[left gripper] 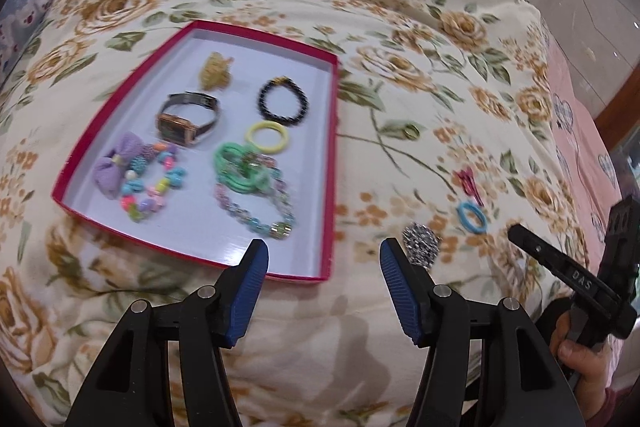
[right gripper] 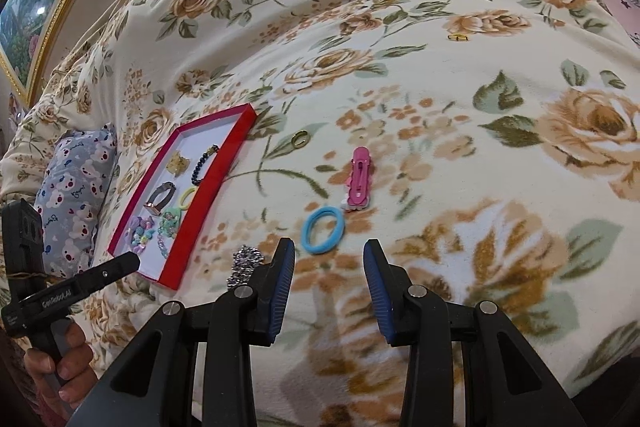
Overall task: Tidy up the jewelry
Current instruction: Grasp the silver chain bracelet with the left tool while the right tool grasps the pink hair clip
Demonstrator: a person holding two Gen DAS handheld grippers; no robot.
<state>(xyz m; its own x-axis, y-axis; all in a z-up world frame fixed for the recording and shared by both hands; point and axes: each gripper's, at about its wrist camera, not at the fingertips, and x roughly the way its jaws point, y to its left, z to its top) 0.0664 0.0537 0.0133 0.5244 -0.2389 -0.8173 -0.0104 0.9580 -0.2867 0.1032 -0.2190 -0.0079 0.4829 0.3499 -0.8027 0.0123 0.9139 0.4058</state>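
The left gripper (left gripper: 324,259) and right gripper (right gripper: 329,259) both hover spread and empty over the floral blanket (right gripper: 440,87), the red tray (left gripper: 334,131) (watch (left gripper: 188,121), bracelets inside) beside a loose silver piece (left gripper: 421,246), blue ring (right gripper: 323,229) and pink clip (right gripper: 360,183).

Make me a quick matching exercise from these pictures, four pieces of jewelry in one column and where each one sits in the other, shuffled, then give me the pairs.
Things
1. watch
2. blue hair tie
3. pink hair clip
4. gold ring

Places
A. on the blanket, just ahead of the right gripper
B. inside the red box, beside the yellow ring
C. on the blanket, alone on a printed green leaf
D. on the blanket, just beyond the blue hair tie

Pairs: 1-B, 2-A, 3-D, 4-C
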